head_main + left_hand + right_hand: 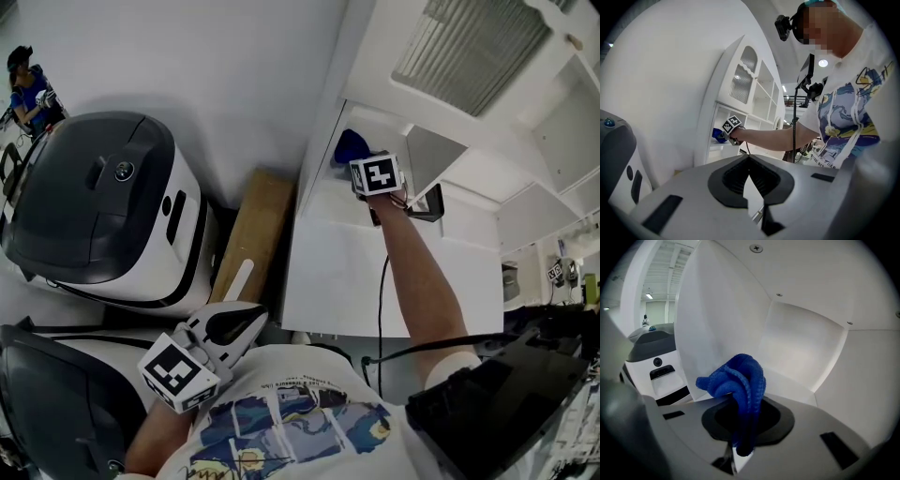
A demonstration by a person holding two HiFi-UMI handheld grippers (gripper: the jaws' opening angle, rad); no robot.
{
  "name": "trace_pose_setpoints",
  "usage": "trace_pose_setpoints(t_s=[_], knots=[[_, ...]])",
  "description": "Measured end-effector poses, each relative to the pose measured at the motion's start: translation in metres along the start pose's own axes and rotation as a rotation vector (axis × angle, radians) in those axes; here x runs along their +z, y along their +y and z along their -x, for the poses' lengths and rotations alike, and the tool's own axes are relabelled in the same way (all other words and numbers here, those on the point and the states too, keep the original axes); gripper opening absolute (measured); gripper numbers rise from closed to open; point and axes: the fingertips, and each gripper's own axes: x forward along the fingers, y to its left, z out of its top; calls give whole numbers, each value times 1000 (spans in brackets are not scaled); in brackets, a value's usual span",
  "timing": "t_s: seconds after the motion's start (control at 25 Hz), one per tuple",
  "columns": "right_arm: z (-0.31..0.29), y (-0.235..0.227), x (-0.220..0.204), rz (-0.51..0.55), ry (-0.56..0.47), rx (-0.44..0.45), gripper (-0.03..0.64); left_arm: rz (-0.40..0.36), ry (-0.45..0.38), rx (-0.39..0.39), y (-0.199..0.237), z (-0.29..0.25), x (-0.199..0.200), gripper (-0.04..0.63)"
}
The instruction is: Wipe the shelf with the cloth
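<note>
- Head view: the person's right arm reaches into a low compartment of the white shelf unit [323,244]. The right gripper [364,167] carries a blue cloth [349,145] at its tip, close to the compartment's left wall. The left gripper [246,322] hangs by the person's chest, well apart from the shelf and near a white-and-black machine [103,206]. A wooden board [255,225] sits between that machine and the unit.
- Left gripper view: its jaws stand together with nothing between them, pointing towards the shelf unit [740,93] from a way off. Beyond them, the right gripper [725,132] and a bit of the blue cloth [717,135] are inside the compartment.
- Right gripper view: the jaws are clamped narrow on the cloth [736,380], which bunches in a loose knot ahead of the right gripper [742,432]. Behind it are the compartment's white back panel [801,348] and side wall [717,324]. I can't tell from here whether the bunch presses on the shelf board.
- To my eye the wiping is under way or about to be. To do it well, tip the gripper down so the cloth's bulk, not the jaw tips, bears on the board. Then sweep from the left wall across and into the back corners with steady, light pressure. The bunched cloth covers little, so overlapping passes would help.
</note>
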Motion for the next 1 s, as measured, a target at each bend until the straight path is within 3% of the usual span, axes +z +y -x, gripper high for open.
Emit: trace_pose_setpoints(t_s=[0.36,1.0], knots=[[-10,19,1,23,16,26,64,12,1,9,4,5,-3,11],[8,-51,-40,-9,81,-75,64,-16,12,-57,-4,-18,2,11]])
